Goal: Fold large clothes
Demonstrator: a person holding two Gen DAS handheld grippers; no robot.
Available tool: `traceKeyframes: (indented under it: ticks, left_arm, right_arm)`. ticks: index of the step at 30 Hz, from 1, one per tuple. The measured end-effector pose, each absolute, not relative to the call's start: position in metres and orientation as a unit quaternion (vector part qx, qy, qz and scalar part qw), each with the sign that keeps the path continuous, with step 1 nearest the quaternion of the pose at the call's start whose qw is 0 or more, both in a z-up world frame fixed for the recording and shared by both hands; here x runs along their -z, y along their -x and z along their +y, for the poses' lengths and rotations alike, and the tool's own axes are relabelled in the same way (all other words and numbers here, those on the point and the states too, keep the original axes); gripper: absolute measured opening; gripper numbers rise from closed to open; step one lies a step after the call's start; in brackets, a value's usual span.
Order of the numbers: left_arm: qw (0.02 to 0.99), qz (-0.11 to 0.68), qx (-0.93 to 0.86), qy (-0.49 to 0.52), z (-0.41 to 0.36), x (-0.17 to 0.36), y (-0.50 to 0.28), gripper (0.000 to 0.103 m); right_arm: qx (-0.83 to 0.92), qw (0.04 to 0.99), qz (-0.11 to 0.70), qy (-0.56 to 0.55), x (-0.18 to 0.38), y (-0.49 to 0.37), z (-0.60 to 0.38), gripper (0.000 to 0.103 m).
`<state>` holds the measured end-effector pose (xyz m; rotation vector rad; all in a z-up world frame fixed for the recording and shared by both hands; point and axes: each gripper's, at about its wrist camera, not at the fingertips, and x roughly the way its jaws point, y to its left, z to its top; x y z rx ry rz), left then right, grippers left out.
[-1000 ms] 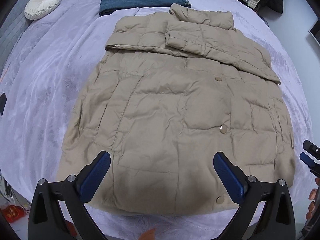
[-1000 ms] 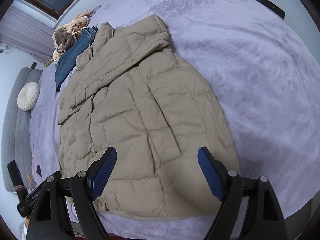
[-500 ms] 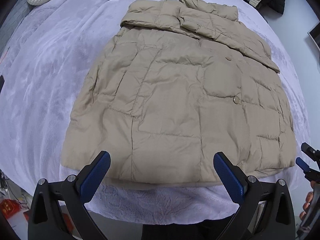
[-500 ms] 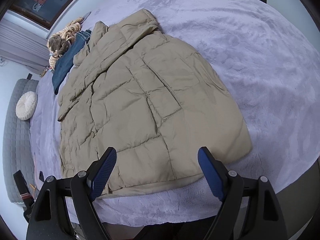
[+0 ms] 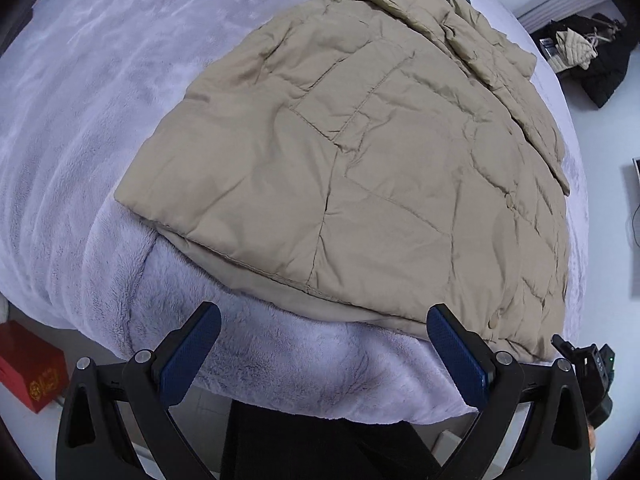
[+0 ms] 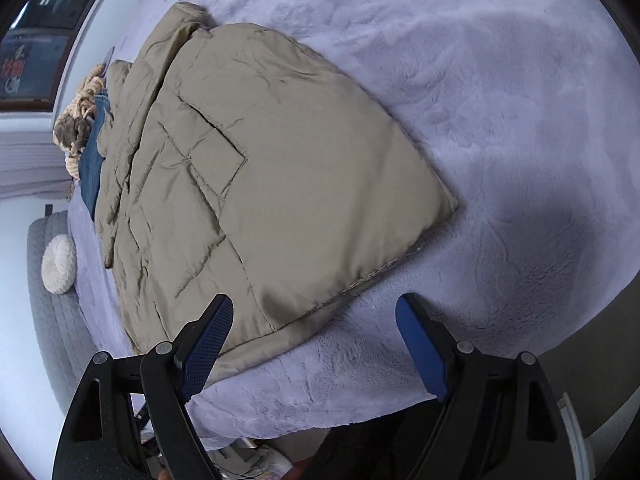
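With my left tongs (image 5: 324, 354) and right tongs (image 6: 316, 346) both spread apart and empty just off the bed (image 5: 80, 120) edge, I should pinch both layers of the jacket (image 5: 380, 168) hem at its two corners (sleeves already lie folded across), then lift evenly.

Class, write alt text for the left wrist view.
A beige quilted puffer jacket lies flat on a lilac plush blanket, its hem nearest the open, empty left gripper. A red box sits on the floor, lower left.
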<state>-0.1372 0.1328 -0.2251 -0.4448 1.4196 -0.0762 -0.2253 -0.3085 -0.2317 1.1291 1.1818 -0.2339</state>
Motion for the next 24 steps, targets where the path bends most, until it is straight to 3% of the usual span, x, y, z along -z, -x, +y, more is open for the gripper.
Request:
traceKeyframes:
  ticks: [8,11,21,22,24]
  left_arm:
    - [0.730,0.645,0.046,0.222,0.139,0.234,0.130,0.103]
    - [0.723,0.645,0.046,0.244,0.148,0.239,0.131,0.103]
    - [0.715,0.613,0.049,0.332,0.164,0.262,0.099,0.103]
    - [0.718,0.606,0.050,0.338,0.164,0.261,0.094,0.102]
    - [0.724,0.592,0.051,0.350,0.164,0.258,0.085,0.086]
  right_arm:
    - [0.033,0.665,0.468,-0.581,0.242,0.205,-0.298,0.088]
    - [0.028,0.660,0.451,-0.600,0.241,0.202,-0.294,0.102]
    - [0.031,0.651,0.481,-0.587,0.248,0.189,-0.288,0.103]
    - [0.032,0.651,0.481,-0.586,0.248,0.188,-0.288,0.103]
    - [0.034,0.650,0.480,-0.588,0.249,0.188,-0.290,0.103]
